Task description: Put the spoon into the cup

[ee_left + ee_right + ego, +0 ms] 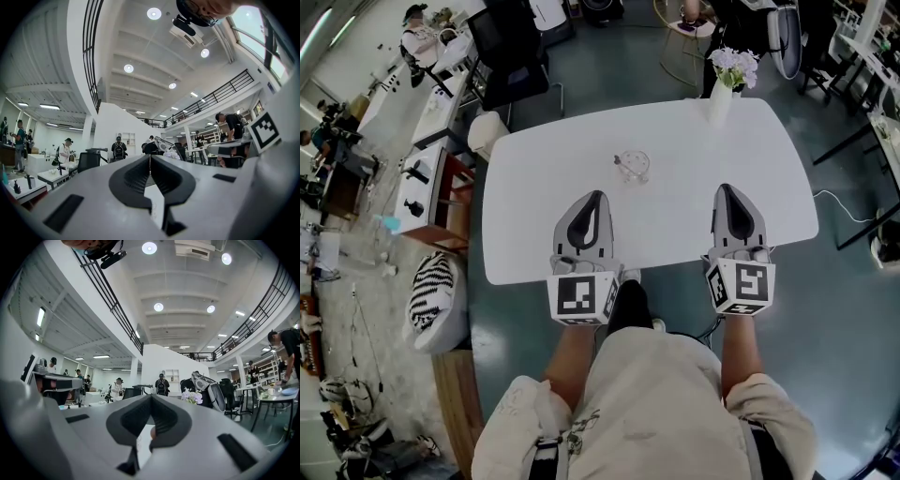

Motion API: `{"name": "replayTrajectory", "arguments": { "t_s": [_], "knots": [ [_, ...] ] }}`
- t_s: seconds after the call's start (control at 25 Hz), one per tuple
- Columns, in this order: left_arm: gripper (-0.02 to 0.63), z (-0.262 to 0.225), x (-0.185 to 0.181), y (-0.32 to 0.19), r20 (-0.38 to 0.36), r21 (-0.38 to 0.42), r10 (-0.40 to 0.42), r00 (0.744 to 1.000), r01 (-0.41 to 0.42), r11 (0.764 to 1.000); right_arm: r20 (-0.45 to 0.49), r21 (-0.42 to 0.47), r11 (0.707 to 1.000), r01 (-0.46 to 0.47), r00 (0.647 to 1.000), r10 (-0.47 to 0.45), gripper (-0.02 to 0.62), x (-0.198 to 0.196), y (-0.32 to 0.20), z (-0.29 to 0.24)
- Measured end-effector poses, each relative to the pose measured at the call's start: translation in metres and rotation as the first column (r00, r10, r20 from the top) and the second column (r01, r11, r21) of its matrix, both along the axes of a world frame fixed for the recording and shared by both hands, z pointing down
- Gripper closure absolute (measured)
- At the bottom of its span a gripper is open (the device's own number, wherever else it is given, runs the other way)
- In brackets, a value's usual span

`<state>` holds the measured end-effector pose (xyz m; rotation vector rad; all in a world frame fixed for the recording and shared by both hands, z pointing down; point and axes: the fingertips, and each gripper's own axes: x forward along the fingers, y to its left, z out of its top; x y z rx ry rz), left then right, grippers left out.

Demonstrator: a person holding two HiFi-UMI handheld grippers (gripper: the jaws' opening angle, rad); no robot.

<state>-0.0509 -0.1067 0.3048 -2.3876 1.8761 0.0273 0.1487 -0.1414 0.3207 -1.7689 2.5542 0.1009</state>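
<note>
A clear glass cup [633, 166] stands near the middle of the white table [534, 187]. A thin spoon [621, 160] shows at its left rim; I cannot tell whether it sits inside or leans against the glass. My left gripper [598, 195] rests level on the near part of the table, just short of the cup and slightly left of it, jaws shut and empty [150, 156]. Further right lies my right gripper [725, 187], also shut with nothing in it [151, 396]. Neither gripper view shows the cup.
A white vase of pale flowers [727, 80] stands at the table's far edge, also seen as flowers [192, 396]. A black chair [511, 52] and a round cream stool [487, 131] stand beyond the far left corner. Desks line the left, and a cable [844, 208] lies on the floor at right.
</note>
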Motion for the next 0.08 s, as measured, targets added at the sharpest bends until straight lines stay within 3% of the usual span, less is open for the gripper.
{"name": "replayTrajectory", "arguments": {
  "t_s": [0.08],
  "knots": [
    [0.598, 0.003, 0.0031, 0.0012, 0.0, 0.0, 0.003, 1.0, -0.003, 1.0, -0.001, 0.0, 1.0, 0.001, 1.0, -0.001, 0.607, 0.0014, 0.0012, 0.0031]
  ]
}}
